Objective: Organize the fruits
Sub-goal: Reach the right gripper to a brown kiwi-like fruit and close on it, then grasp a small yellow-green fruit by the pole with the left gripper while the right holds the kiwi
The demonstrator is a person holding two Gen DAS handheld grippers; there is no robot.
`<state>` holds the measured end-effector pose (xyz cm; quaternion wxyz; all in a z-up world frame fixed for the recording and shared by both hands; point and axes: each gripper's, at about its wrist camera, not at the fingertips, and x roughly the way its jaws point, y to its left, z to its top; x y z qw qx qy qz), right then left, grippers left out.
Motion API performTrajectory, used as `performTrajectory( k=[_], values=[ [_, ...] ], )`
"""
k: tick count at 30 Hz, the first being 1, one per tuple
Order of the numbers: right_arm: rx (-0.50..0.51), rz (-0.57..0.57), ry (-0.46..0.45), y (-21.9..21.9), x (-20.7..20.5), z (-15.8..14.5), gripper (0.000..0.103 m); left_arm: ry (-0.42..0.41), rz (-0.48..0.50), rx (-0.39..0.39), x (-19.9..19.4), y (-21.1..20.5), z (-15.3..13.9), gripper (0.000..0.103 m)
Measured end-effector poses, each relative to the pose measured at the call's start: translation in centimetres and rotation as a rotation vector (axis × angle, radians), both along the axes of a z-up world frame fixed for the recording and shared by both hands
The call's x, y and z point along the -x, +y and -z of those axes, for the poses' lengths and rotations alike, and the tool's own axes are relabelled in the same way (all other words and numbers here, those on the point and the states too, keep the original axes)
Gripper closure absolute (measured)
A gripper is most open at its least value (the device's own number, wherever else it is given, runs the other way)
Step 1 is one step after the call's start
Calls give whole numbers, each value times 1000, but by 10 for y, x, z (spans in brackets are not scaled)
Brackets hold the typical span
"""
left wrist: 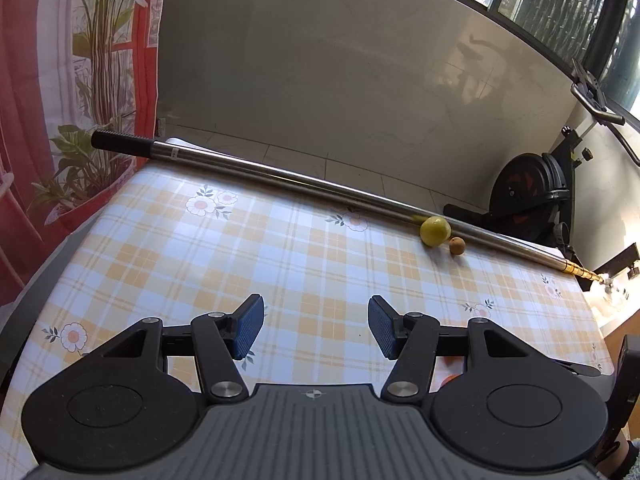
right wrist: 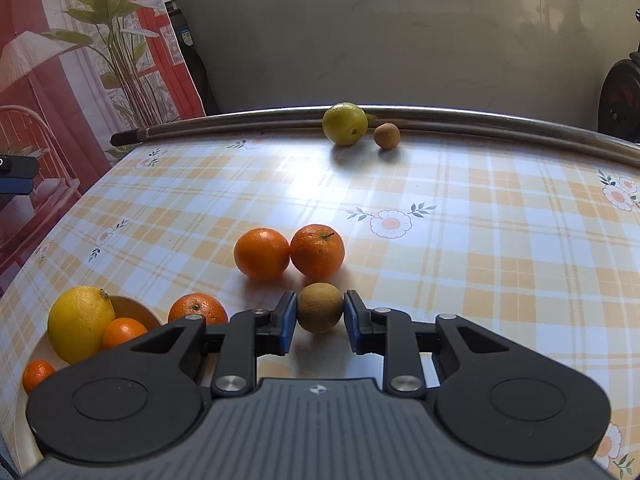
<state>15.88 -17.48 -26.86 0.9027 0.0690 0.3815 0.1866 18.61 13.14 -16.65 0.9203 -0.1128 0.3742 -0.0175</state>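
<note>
step: grasping brown fruit (right wrist: pixel 319 307) just in front of two oranges (right wrist: pixel 289 253) | right gripper (right wrist: pixel 320 322) fingers bracket it, not clamped | left gripper (left wrist: pixel 316 326) fingers apart, empty | next, likely: close, carry to bowl (right wrist: pixel 136 308) left of oranges

The left gripper (left wrist: pixel 316 328) hovers low with jaws spread wide, while the right gripper (right wrist: pixel 320 322) holds its jaws narrowed.

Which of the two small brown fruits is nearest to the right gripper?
The brown fruit between the fingers of the right gripper. The other small brown fruit lies far off by the metal pole, beside the green lime.
</note>
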Motion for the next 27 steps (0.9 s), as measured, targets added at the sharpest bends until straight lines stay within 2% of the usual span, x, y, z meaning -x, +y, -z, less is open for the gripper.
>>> performTrajectory(
  k=[7,16,20,24,27],
  values=[
    [-34,41,-43,-29,24,-18,75,-32,82,-22,5,-40,-3,39],
    [-58,113,-115,-63,47,-41,75,-62,102,-64,13,-64,-16,39],
    [-64,117,-146,-70,51,-50,75,-65,93,-70,7,-71,-28,30],
    [-62,125,-160,-77,49,-55,75,-51,129,-53,0,-86,-40,29],
    [-66,134,-161,-85,45,-55,75,-64,152,-73,-11,-104,-46,28]
  ],
)
